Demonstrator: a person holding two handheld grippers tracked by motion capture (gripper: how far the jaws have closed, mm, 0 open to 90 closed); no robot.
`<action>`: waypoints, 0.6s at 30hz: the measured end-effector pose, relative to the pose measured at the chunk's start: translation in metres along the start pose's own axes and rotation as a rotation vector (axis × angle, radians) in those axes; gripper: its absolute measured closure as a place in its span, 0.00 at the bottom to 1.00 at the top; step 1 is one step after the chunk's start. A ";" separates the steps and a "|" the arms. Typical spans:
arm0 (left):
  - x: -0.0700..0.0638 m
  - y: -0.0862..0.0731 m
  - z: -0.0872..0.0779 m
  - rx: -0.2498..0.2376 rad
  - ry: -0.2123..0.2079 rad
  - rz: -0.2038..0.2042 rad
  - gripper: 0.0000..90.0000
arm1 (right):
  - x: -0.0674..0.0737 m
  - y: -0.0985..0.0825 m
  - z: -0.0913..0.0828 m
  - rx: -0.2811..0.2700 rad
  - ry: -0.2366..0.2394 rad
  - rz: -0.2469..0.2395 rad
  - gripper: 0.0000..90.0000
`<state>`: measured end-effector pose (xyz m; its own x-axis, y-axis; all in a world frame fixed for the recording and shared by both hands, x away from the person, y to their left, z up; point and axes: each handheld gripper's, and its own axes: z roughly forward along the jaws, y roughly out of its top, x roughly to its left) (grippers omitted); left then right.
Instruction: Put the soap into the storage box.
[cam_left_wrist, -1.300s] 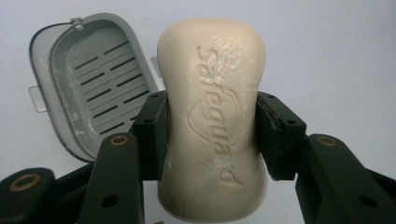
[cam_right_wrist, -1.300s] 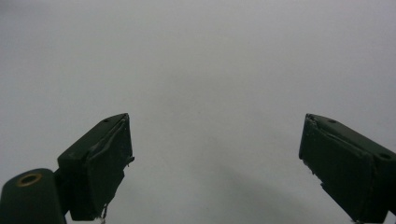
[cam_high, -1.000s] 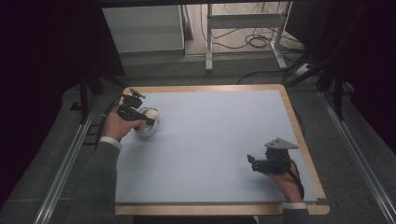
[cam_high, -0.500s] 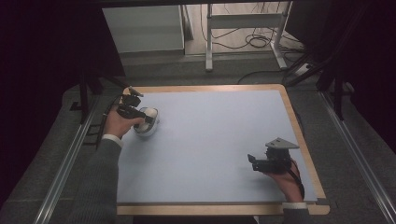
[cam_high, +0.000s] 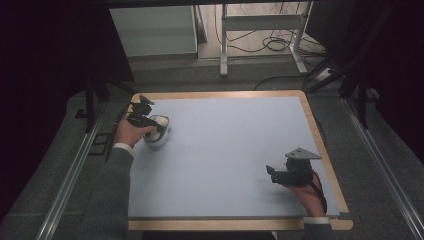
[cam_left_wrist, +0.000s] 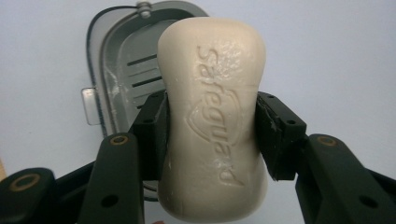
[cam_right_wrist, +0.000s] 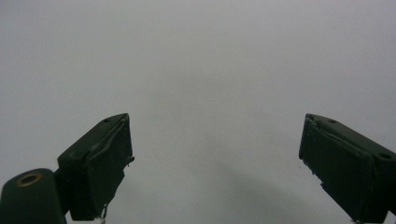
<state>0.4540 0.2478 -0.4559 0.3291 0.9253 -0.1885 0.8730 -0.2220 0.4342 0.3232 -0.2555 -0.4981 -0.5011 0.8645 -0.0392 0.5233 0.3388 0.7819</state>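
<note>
Near the worktop's (cam_high: 235, 165) far left corner, the left gripper (cam_left_wrist: 210, 135) has its fingers clamped on a bar of soap (cam_left_wrist: 212, 116) above its open soap dish (cam_left_wrist: 116, 70); the right gripper (cam_right_wrist: 215, 163) rests, fingers apart and empty, near the right edge; the slick, waisted bar could squirt free if squeezed harder.

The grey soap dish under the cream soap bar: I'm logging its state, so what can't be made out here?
- Left gripper view: the cream soap bar, clamped in the left gripper, hides most of the grey plastic soap dish.
- Same view: the bar's lower end is cut off by the bottom edge.
- High view: the dish is too small, partly behind the gripper.
</note>
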 end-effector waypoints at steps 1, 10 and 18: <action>0.001 0.000 0.002 -0.001 0.008 -0.003 0.55 | 0.000 0.000 0.000 0.003 -0.001 -0.001 0.11; -0.001 -0.002 0.013 0.017 0.052 -0.003 0.55 | 0.000 -0.001 0.001 0.008 -0.002 -0.001 0.11; -0.018 -0.002 -0.002 -0.063 0.021 0.022 0.42 | 0.001 -0.001 0.000 0.006 -0.011 -0.009 0.11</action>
<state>0.4459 0.2325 -0.4521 0.3397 0.9268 -0.1599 0.8409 -0.2232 0.4930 0.3221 -0.2549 -0.4989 -0.4980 0.8656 -0.0532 0.5229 0.3486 0.7779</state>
